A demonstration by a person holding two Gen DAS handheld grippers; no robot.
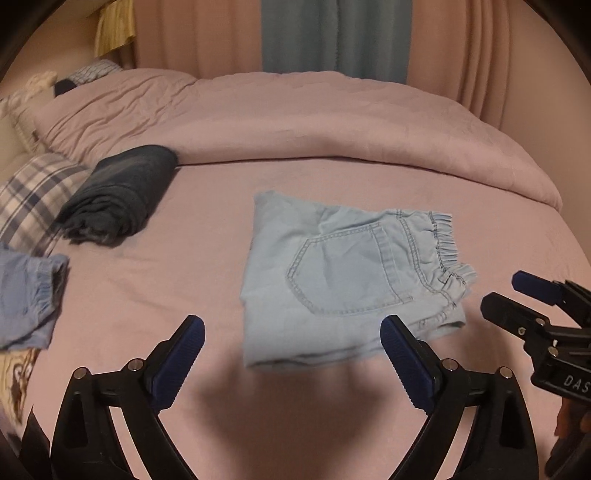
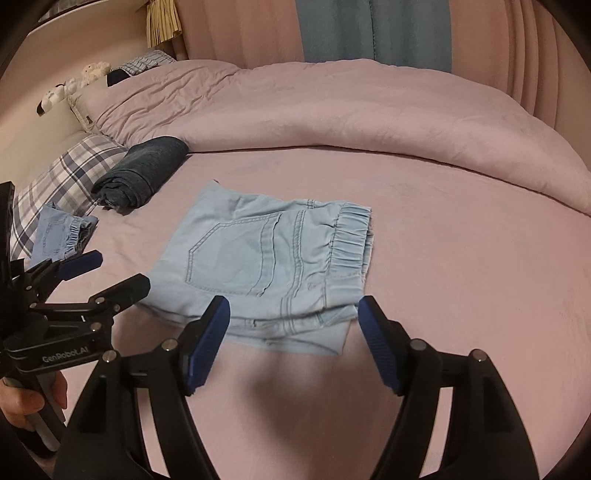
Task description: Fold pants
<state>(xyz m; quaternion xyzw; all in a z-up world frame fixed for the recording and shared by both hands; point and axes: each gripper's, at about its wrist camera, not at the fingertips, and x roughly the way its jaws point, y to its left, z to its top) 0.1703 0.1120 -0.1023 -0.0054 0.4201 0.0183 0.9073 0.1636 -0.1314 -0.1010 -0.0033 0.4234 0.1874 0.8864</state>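
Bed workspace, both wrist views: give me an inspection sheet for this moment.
Surface: pink bed sheet, smooth.
Job's things: light blue denim pants, folded compact, pocket up.
Clutter: folded dark grey garment; another blue denim garment on plaid pillow; bunched pink duvet.
Grippers: left gripper open, empty; right gripper open, empty; both clear of the pants.
Cables: nothing seen.
Surroundings: pink and teal curtains; plush toys.
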